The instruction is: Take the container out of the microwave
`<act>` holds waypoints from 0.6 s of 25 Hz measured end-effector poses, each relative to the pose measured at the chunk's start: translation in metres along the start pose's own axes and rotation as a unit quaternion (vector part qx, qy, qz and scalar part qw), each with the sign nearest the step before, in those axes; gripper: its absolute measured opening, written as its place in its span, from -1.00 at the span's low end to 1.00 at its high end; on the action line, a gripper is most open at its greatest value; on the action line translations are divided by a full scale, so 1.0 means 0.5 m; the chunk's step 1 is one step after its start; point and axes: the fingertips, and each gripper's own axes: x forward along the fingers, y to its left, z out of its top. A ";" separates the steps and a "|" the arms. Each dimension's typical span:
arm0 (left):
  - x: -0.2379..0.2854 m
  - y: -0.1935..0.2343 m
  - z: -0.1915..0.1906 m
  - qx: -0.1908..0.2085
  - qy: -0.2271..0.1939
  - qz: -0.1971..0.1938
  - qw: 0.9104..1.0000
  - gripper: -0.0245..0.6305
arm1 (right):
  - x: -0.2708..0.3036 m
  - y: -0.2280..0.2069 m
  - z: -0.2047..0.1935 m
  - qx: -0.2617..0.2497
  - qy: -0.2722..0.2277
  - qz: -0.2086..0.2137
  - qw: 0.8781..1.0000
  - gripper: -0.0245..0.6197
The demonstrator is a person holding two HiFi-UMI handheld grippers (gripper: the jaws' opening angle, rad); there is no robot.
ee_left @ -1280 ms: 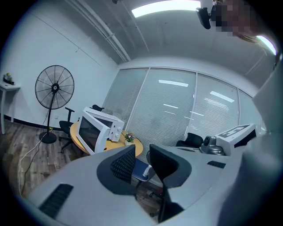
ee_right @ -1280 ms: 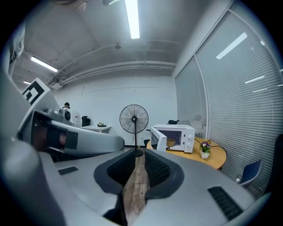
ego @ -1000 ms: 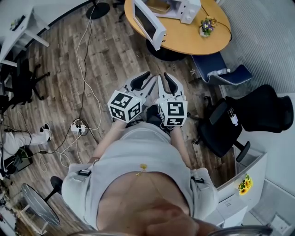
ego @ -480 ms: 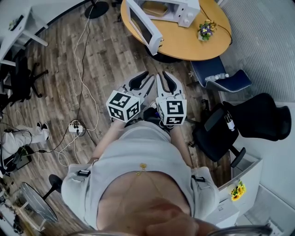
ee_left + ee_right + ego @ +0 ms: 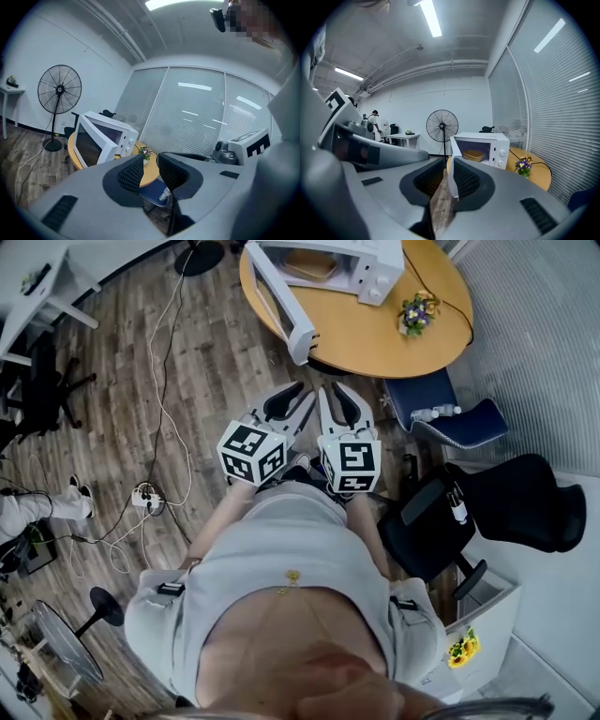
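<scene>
A white microwave (image 5: 367,261) stands on a round wooden table (image 5: 375,329) with its door (image 5: 279,298) swung wide open. A tan container (image 5: 305,265) sits inside it, also visible in the right gripper view as a shallow tan container (image 5: 472,155) in the cavity. My left gripper (image 5: 292,407) and right gripper (image 5: 339,405) are held side by side in front of the person's body, well short of the table. Both are open with nothing between the jaws. The left gripper view shows the microwave (image 5: 112,133) from its door side, beyond the left gripper (image 5: 151,165).
A small flower pot (image 5: 415,311) sits on the table right of the microwave. A blue chair (image 5: 450,409) holding a bottle and a black office chair (image 5: 511,493) stand on the right. Cables and a power strip (image 5: 147,498) lie on the wooden floor at left. A pedestal fan (image 5: 441,125) stands behind.
The table and microwave have slid lower in the head view, so the person has come closer. Both grippers keep the same pose in front of the body.
</scene>
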 end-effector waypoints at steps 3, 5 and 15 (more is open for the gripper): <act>0.029 0.003 0.004 -0.002 -0.004 0.007 1.000 -0.58 | 0.016 -0.022 0.003 -0.006 0.000 0.010 1.000 -0.69; 0.042 0.004 0.007 -0.003 -0.006 0.013 1.000 -0.58 | 0.023 -0.034 0.003 -0.005 0.000 0.014 1.000 -0.69; 0.067 0.020 0.012 -0.014 -0.008 0.036 0.999 -0.58 | 0.040 -0.066 0.004 0.008 0.001 0.023 1.000 -0.69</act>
